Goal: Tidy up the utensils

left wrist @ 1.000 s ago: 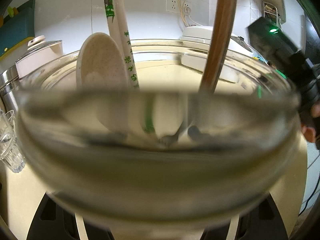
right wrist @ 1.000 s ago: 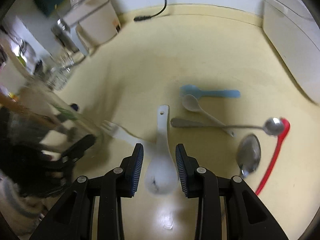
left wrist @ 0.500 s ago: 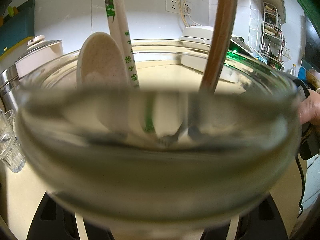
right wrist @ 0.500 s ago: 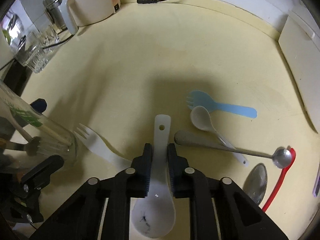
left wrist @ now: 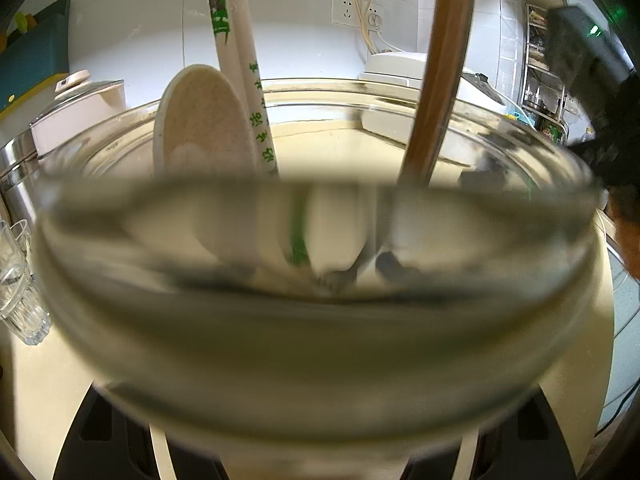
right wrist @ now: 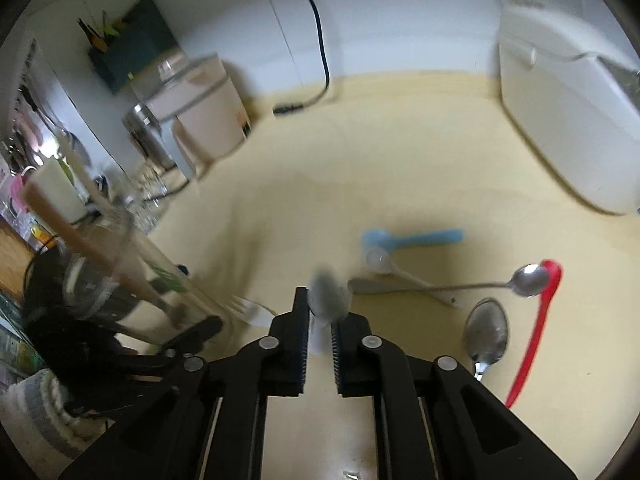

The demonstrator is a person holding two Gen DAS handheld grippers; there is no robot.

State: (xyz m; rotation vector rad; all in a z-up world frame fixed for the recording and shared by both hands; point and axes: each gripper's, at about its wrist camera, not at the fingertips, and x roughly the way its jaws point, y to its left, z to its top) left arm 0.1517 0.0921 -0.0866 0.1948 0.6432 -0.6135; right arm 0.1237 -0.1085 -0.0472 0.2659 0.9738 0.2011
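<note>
My left gripper (left wrist: 320, 440) is shut on a clear glass jar (left wrist: 320, 340) that fills the left wrist view. In the jar stand a speckled white paddle (left wrist: 204, 140), white chopsticks with green print (left wrist: 240, 80) and a wooden handle (left wrist: 444, 72). My right gripper (right wrist: 320, 328) is shut on the handle of a white rice spoon (right wrist: 328, 292), raised off the counter and blurred. The jar (right wrist: 132, 280) stands to its left. A white fork (right wrist: 252, 312), blue fork (right wrist: 412, 238), small white spoon (right wrist: 380, 260), two metal spoons (right wrist: 486, 330) and a red spoon (right wrist: 540, 320) lie on the counter.
A white rice cooker (right wrist: 568, 120) stands at the right, and a cream appliance (right wrist: 200, 112) with a steel pot sits at the back left. Drinking glasses (left wrist: 20, 288) stand left of the jar. A black cable (right wrist: 316, 40) hangs down the wall.
My right gripper closed on the white rice spoon's handle and lifted it off the counter, tilting the view upward. The left gripper and jar stayed still.
</note>
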